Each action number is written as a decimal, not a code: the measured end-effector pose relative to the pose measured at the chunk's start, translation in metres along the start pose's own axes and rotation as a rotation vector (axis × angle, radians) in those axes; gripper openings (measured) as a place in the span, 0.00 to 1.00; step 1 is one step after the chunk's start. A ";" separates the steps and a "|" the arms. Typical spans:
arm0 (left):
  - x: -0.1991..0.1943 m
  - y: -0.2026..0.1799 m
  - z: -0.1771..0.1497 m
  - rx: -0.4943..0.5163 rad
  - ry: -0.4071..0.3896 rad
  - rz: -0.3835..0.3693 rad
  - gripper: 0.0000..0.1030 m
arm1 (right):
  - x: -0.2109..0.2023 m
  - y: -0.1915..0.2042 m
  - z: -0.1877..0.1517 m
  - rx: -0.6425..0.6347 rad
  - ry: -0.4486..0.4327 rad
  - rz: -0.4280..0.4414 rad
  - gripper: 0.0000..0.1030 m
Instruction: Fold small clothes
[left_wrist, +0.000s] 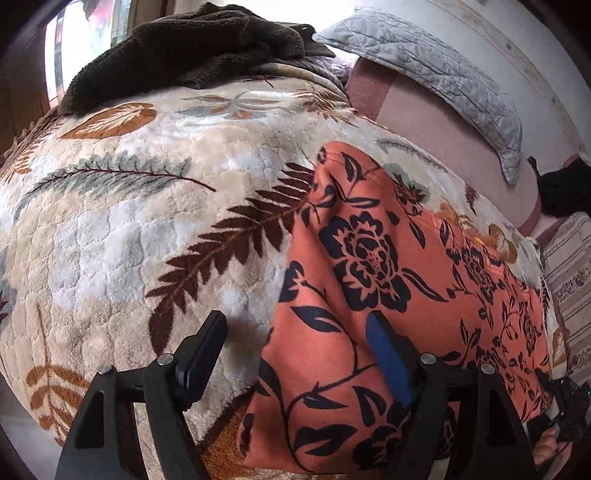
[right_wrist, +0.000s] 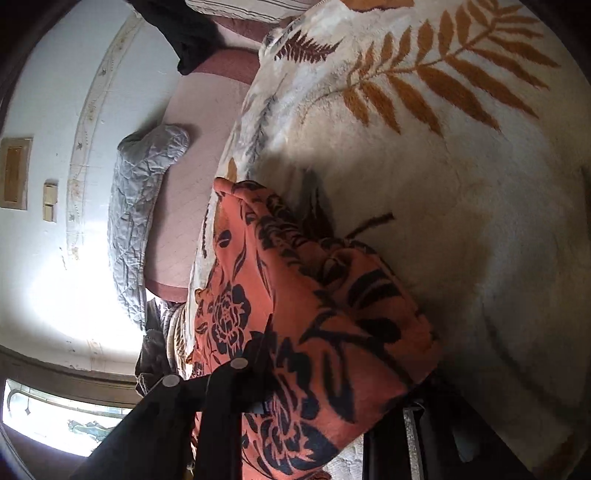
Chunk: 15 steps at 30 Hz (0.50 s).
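Bed with one cream plush leaf-print blanket (left_wrist: 122, 229) as work surface. Left gripper (left_wrist: 291, 354) jaws wide open, holding nothing: one finger over blanket, the other over the one orange black-floral garment (left_wrist: 373, 258) lying flat on it. Right gripper (right_wrist: 317, 373) jaws nearly closed, garment bunched between and draped over them; rolled sideways, pitched down. One grey quilted pillow (left_wrist: 436, 70), one dark brown fleece (left_wrist: 192, 48) at far edge.

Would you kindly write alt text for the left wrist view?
An orange garment with black flowers lies on a cream leaf-patterned plush blanket. The left gripper hangs open at its near edge, one finger over the cloth, one over the blanket.
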<state>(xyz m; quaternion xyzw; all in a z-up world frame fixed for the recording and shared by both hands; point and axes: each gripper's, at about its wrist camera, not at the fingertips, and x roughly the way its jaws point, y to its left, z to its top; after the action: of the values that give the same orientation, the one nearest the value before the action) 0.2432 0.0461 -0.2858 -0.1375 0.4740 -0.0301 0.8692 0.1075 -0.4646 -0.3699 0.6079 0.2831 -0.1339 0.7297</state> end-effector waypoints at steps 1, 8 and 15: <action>-0.002 0.004 0.002 -0.022 -0.009 0.003 0.76 | -0.002 0.002 -0.001 -0.009 -0.005 0.000 0.22; 0.008 -0.015 -0.008 0.151 0.026 0.101 0.76 | -0.005 0.001 -0.006 -0.011 -0.012 -0.004 0.20; -0.009 0.006 0.002 0.067 -0.025 0.074 0.76 | -0.043 0.054 -0.036 -0.326 -0.195 -0.018 0.15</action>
<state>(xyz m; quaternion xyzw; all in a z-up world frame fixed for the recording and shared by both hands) 0.2400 0.0543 -0.2792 -0.0910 0.4665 -0.0118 0.8798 0.0936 -0.4246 -0.3050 0.4633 0.2342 -0.1510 0.8412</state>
